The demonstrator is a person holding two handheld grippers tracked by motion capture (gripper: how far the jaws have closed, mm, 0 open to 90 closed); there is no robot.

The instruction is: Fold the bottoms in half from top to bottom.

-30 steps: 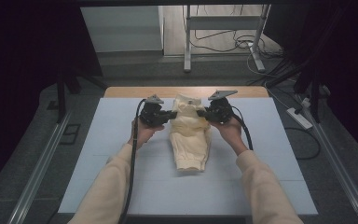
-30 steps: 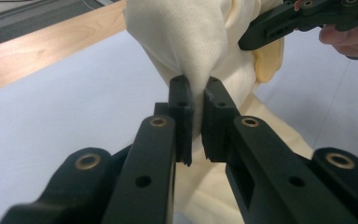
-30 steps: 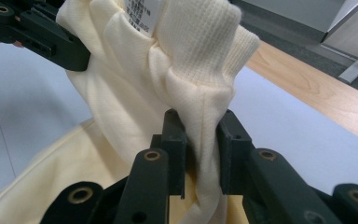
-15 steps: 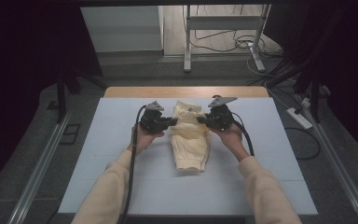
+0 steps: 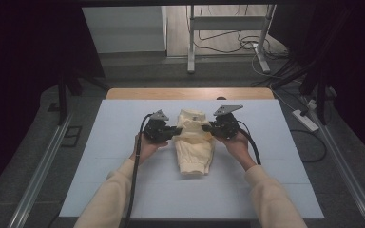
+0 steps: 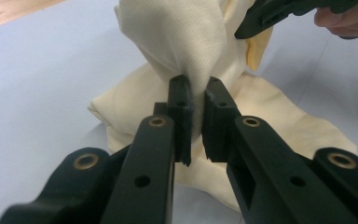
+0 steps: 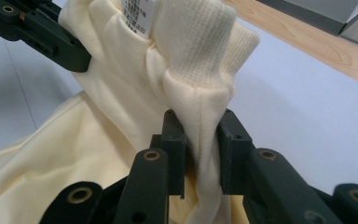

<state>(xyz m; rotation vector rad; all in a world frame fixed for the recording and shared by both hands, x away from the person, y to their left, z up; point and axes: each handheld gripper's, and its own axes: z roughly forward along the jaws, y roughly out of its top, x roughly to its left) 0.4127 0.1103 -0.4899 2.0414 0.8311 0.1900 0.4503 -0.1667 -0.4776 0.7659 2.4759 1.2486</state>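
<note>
1. Where the person's cream sleeves (image 5: 110,197) enter at the near edge, they are soft and loosely creased, one forearm on each side of the pale blue table mat (image 5: 100,156).
2. Farther in, the cream garment (image 5: 195,142) lies mid-mat: smooth woven cloth, folded long, its near end flat on the mat and its far end lifted.
3. Left gripper (image 6: 196,100): hard black jaws pressed nearly together, pinching a thin gathered fold of the smooth cloth.
4. Right gripper (image 7: 199,135): jaws nipping a thicker bunched fold just below the ribbed knit band (image 7: 200,42), beside a printed label.
5. Beyond the mat, a wooden table edge (image 5: 190,93) shows.
</note>
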